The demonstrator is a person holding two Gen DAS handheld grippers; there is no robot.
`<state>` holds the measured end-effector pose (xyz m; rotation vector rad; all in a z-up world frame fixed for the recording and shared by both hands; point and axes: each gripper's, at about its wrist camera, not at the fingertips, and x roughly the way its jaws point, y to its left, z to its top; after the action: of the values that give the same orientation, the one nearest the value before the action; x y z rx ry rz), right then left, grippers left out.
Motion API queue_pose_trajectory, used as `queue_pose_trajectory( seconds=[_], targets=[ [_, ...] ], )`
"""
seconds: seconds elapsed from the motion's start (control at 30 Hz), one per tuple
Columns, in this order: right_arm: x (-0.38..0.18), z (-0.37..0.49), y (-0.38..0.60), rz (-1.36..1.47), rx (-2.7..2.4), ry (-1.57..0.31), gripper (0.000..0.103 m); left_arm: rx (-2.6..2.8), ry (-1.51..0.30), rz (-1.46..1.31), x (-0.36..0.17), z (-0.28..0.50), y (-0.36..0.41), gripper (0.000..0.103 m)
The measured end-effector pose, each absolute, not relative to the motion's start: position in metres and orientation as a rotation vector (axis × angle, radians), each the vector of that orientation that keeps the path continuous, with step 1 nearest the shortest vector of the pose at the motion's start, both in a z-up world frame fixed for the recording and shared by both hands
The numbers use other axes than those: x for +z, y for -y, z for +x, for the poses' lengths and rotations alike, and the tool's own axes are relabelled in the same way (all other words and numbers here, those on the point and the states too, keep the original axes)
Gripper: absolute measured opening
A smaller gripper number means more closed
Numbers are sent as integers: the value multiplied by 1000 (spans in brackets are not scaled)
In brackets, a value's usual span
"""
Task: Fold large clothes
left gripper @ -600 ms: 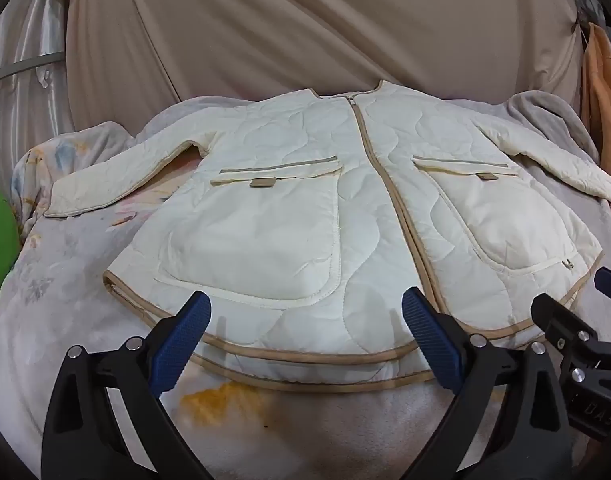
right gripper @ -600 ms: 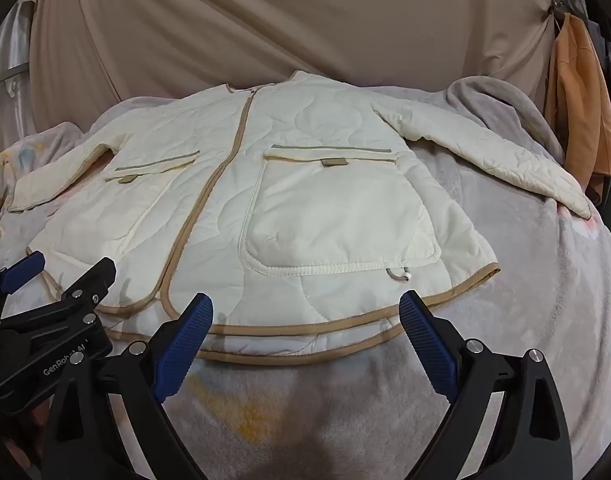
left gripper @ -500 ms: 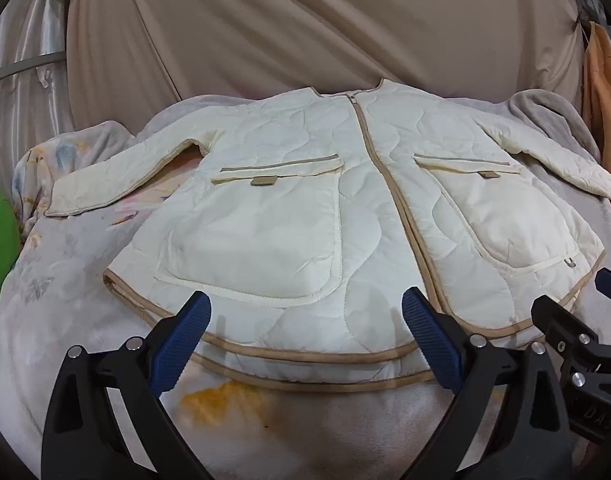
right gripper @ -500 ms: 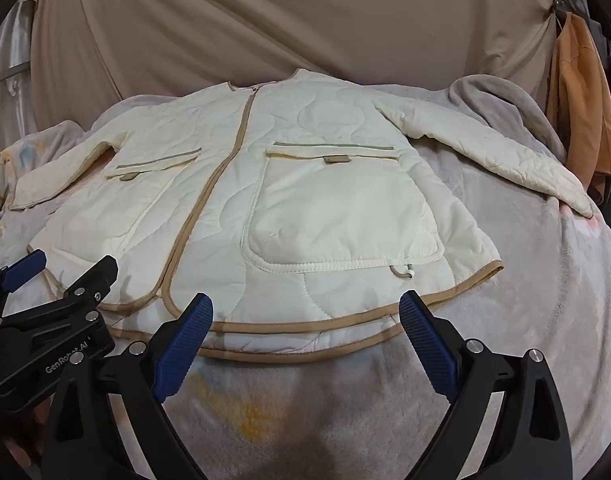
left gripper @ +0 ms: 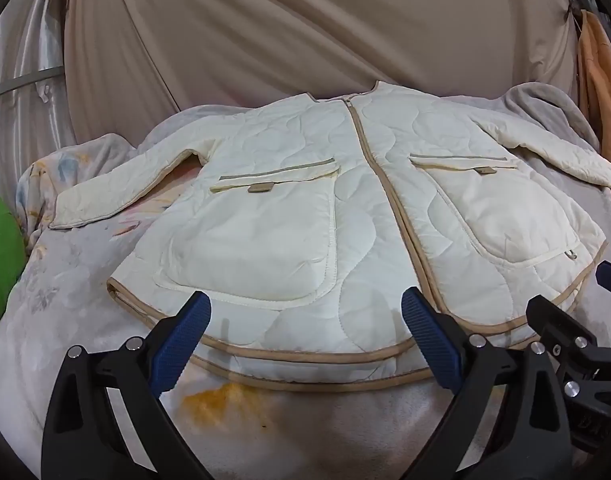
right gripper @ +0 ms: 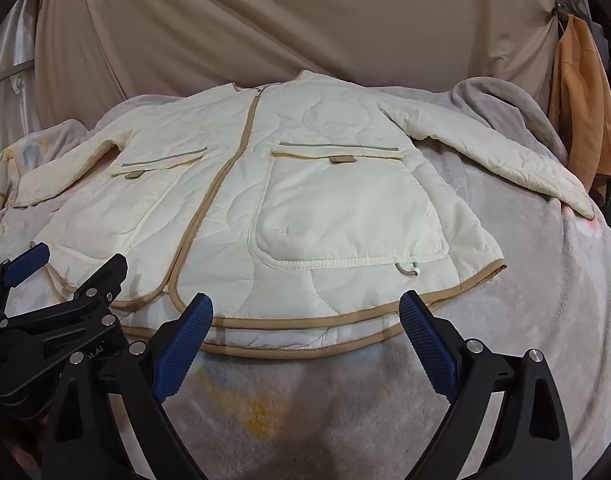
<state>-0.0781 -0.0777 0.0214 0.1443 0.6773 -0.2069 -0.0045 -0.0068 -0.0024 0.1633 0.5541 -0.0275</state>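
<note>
A cream quilted jacket (left gripper: pixel 345 216) with tan trim lies flat, front up and zipped, sleeves spread, on a pale blanket; it also shows in the right wrist view (right gripper: pixel 305 208). My left gripper (left gripper: pixel 305 320) is open and empty, hovering just over the near hem. My right gripper (right gripper: pixel 305 320) is open and empty over the hem too. The right gripper shows at the right edge of the left wrist view (left gripper: pixel 577 340); the left gripper shows at the left of the right wrist view (right gripper: pixel 57 300).
The blanket (left gripper: pixel 305 420) has an orange stain near the front. A green cushion (left gripper: pixel 1 256) lies at the left. An orange garment (right gripper: pixel 585 112) hangs at the right. A beige curtain (right gripper: pixel 305 20) hangs behind.
Both grippers have moved slightly forward toward the jacket's hem; the jacket has not moved and both stay open.
</note>
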Motion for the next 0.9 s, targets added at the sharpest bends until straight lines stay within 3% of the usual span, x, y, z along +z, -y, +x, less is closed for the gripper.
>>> queue_pose_trajectory(
  seconds=[0.9],
  targets=[
    [22, -81, 77, 141, -214, -669, 92, -16, -550, 179, 1, -5, 6, 94]
  ],
)
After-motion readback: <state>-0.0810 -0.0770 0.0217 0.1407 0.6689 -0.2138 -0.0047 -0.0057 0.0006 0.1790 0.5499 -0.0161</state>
